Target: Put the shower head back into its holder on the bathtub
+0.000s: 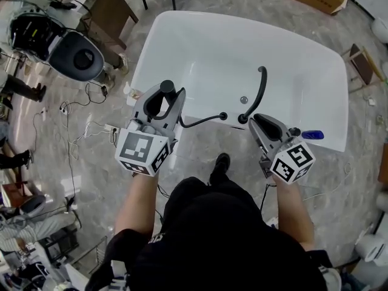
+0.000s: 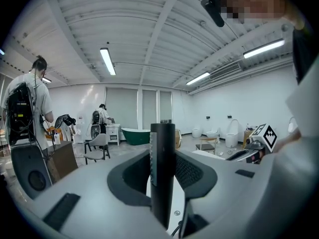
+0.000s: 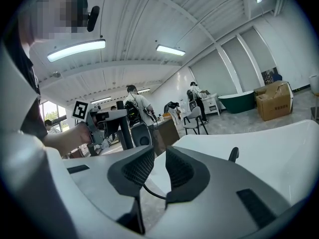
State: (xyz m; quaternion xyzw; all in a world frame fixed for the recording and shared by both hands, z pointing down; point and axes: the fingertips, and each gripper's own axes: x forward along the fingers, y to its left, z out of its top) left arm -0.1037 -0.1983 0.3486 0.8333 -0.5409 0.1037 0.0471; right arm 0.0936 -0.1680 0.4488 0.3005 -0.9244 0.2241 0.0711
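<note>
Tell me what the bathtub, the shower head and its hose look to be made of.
Bathtub: glossy white, probably acrylic or enamelled; soft reflections run along its smooth rim.
Shower head: matte black cylinder, either coated metal or plastic; the look leaves it open.
Hose: thin and black, lying in a loose curve, so likely flexible rubber or plastic.

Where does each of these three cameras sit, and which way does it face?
Head view: on the person's head, aimed steeply down at the white bathtub; shows both forearms, the left claw and right claw.
Left gripper view: on the left claw, looking along its jaws across the room; they grip the shower head.
Right gripper view: on the right claw, looking over the bathtub rim; jaws slightly apart, empty.
Shared: each claw view catches the other claw.
</note>
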